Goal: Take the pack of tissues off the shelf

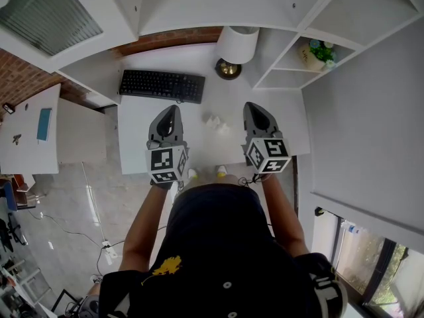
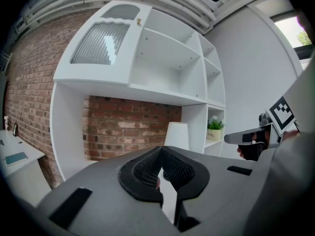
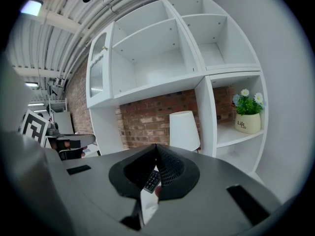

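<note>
1. Head view: The left gripper and the right gripper are held side by side above a white desk. Both point toward the shelf unit.
2. Head view: A small white thing lies on the desk, between the two grippers and a little ahead of their tips. It touches neither. It looks pale and lumpy, and it is too small to tell if it is the pack of tissues.
3. Head view: Only this view shows that white thing. A black keyboard lies further back, and a white lamp stands behind it.
4. Left gripper view: The left gripper's fingers are pressed together at the tips, with nothing between them. The right gripper shows at the side. The shelf boxes are white, with a brick wall below them.
5. Right gripper view: The right gripper's fingers are also pressed together, holding nothing. A bit of the keyboard peeks through the gap under the tips. This view shows the flower pot best, standing in a low shelf box. The left gripper shows at the side.
</note>
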`<state>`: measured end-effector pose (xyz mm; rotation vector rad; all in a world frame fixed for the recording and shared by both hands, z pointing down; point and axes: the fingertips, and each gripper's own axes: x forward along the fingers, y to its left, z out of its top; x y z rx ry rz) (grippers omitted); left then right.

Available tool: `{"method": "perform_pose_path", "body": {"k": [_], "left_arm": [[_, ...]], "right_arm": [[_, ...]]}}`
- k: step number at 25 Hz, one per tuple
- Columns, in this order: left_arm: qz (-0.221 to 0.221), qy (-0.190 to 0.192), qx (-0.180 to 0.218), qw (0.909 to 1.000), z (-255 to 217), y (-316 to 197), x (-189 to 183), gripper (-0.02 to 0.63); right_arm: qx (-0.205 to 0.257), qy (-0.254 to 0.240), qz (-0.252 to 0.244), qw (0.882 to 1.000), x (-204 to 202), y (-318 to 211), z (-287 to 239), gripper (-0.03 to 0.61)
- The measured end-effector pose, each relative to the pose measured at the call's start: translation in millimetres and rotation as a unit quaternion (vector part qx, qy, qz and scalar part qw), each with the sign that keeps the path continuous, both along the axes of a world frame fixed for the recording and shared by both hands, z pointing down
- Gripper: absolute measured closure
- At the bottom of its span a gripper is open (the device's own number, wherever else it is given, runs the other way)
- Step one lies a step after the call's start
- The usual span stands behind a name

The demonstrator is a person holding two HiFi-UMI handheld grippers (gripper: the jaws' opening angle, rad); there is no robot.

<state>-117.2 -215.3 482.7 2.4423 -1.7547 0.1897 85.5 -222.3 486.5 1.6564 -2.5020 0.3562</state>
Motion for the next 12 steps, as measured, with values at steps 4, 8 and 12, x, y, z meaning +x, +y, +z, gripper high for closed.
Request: {"method": "perform_pose_path", "body": {"k": [4,8,12], "left_arm": [[0.000,0.002,-0.001,1.0000,1.0,1.7,0.6,0.597],[0.001,0.003,-0.003,1.0000,1.4,3.6,0.6,0.597],[0.001,0.004,-0.003,1.0000,1.6,5.4,0.6,0.595]], "right_arm": [[0.002,0.003,0.001,1.000,0.8,1.1,-1.4,0.574],[0.002,0.010,0.000,1.000,0.2,2.5,-2.6,0.574],[0.003,0.014,0.000,1.000,-0.3,5.1,-3.3,0.574]]}}
